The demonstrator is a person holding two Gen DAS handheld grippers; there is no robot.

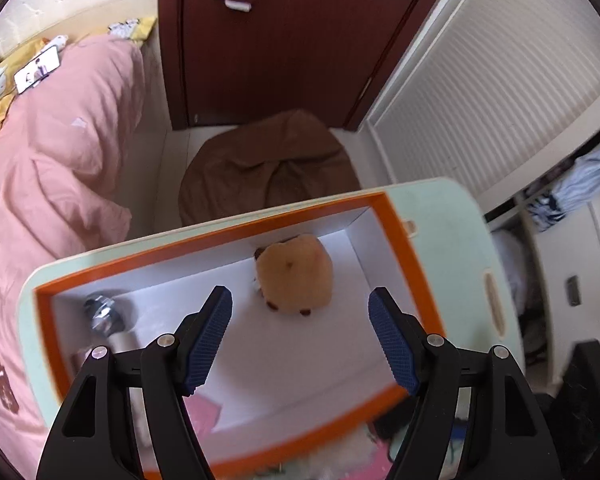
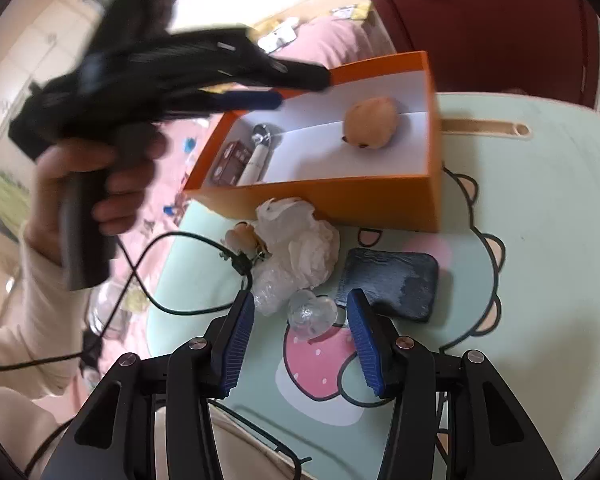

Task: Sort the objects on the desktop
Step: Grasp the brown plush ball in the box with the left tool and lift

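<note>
Several things wait on the worktop [image 2: 540, 208] in front of the orange box [image 2: 364, 196], and each would handle differently. Farthest left lies a thin black cable [image 2: 172, 236], limp and likely to trail, with a small tan toy [image 2: 242, 238] at its end; a pinch on the toy's body looks safer than on the wire. Next sits a crumpled wad of tissue and bubble wrap [image 2: 296, 248], surely very light and soft, so any grasp across its bulk should do. Just before the right gripper [image 2: 300, 340], whose jaws stand wide and empty, is a clear heart-shaped piece [image 2: 312, 312]; it looks smooth, hard and probably slippery, best squeezed across its widest lobes. To its right a dark flat pouch [image 2: 392, 284] lies flush, so an edge grip seems needed. Inside the box already rest a maroon carton [image 2: 230, 162], a silver-tipped tube [image 2: 256, 148] and a plush hamster [image 1: 296, 272]. The left gripper [image 1: 300, 340] hovers over the box, wide and holding nothing.
</note>
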